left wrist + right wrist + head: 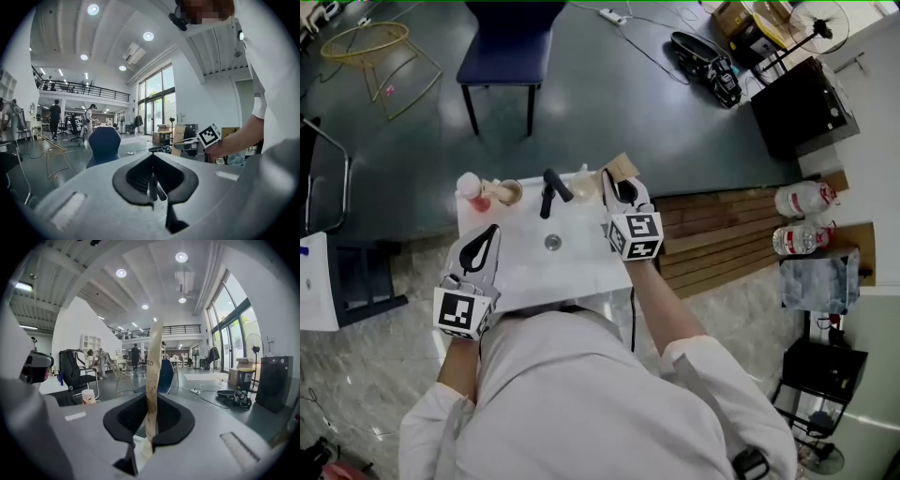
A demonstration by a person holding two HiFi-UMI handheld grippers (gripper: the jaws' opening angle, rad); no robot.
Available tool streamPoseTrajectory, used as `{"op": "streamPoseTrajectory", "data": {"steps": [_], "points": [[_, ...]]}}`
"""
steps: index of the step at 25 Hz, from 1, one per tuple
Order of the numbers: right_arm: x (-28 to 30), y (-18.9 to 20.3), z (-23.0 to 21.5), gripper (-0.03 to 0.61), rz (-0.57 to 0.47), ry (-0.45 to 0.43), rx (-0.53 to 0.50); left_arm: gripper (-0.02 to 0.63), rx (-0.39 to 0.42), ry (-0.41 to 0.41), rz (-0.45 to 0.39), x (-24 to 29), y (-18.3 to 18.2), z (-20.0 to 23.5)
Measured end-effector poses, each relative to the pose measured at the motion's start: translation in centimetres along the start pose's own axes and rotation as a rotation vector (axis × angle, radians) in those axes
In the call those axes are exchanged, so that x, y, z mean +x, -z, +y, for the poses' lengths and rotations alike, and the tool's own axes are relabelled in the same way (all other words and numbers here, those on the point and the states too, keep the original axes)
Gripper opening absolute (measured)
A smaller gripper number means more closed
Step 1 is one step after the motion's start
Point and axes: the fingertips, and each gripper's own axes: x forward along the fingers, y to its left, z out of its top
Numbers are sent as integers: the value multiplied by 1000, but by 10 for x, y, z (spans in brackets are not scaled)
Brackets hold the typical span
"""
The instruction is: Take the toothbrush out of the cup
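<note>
Toothbrush (151,390) is held upright by its pale handle between the narrowly parted jaws of the right gripper (617,190), at the middle of the head view, beside the black tap (551,190) of the white sink (525,267). A cup (87,396) is seen at the lower left of the right gripper view, well apart from the toothbrush. The left gripper (153,180) is fully closed with nothing in it.
</note>
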Motion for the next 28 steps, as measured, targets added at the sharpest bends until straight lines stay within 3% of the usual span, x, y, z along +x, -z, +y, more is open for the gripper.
{"op": "streamPoseTrajectory", "data": {"steps": [28], "points": [[-106,-44,39,41,-45,-49,-42,6,5,27,-10,16,7,-11]]}}
